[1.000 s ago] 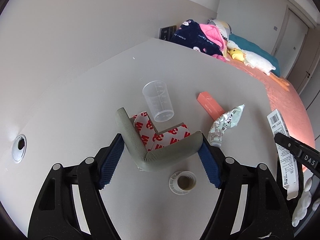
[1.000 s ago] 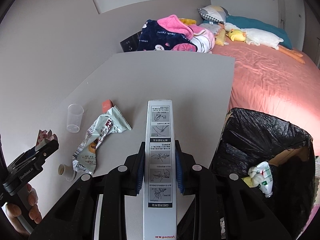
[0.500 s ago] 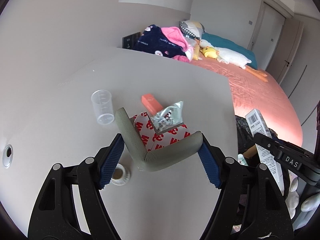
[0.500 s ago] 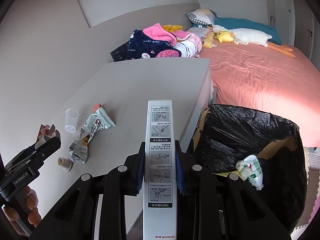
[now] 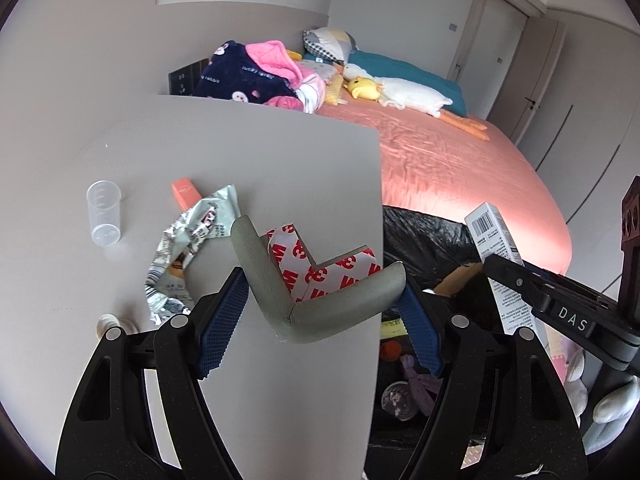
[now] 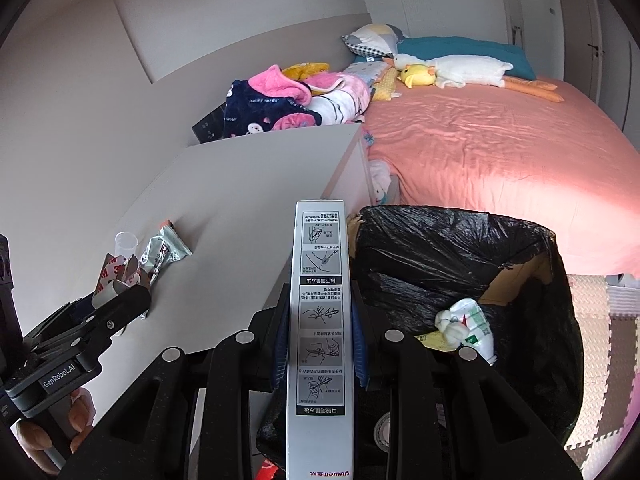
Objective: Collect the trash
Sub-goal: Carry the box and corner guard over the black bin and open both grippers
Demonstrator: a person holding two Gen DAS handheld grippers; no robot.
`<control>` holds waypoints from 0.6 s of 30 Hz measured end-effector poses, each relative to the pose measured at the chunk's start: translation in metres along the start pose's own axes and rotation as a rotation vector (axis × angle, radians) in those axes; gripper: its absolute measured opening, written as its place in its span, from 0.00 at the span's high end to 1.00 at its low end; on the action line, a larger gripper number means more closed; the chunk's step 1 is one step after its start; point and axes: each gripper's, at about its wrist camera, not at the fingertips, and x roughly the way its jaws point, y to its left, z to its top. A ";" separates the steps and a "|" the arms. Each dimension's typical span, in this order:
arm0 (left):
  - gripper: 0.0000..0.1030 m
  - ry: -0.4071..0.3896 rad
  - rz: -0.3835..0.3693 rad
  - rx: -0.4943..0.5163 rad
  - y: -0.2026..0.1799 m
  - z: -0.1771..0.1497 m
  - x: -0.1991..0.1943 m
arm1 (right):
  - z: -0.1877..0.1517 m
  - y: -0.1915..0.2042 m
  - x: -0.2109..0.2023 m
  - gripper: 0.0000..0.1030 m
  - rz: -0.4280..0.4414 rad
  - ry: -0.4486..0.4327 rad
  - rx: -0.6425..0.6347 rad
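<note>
We hold two pieces of trash. The left gripper [image 5: 320,304] clamps a grey corner guard [image 5: 316,300] with red-and-white backing over the table [image 5: 260,168] edge. The right gripper [image 6: 320,332] pinches a long white box [image 6: 319,320] narrowly, just left of the black-lined bin [image 6: 460,248]. To finish well, we should carry each piece fully over the bin mouth before opening the jaws. The wrapper [image 5: 192,240], cup [image 5: 104,214] and what seems a small cap [image 5: 110,325] remain on the table.
</note>
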 end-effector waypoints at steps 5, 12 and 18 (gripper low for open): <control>0.30 0.006 -0.026 0.034 -0.020 0.003 0.004 | 0.001 -0.015 -0.012 0.73 -0.019 -0.019 0.014; 0.30 0.019 -0.072 0.068 -0.042 0.007 0.010 | 0.000 -0.034 -0.027 0.73 -0.044 -0.042 0.032; 0.30 0.034 -0.107 0.100 -0.059 0.008 0.017 | -0.001 -0.051 -0.037 0.73 -0.072 -0.057 0.050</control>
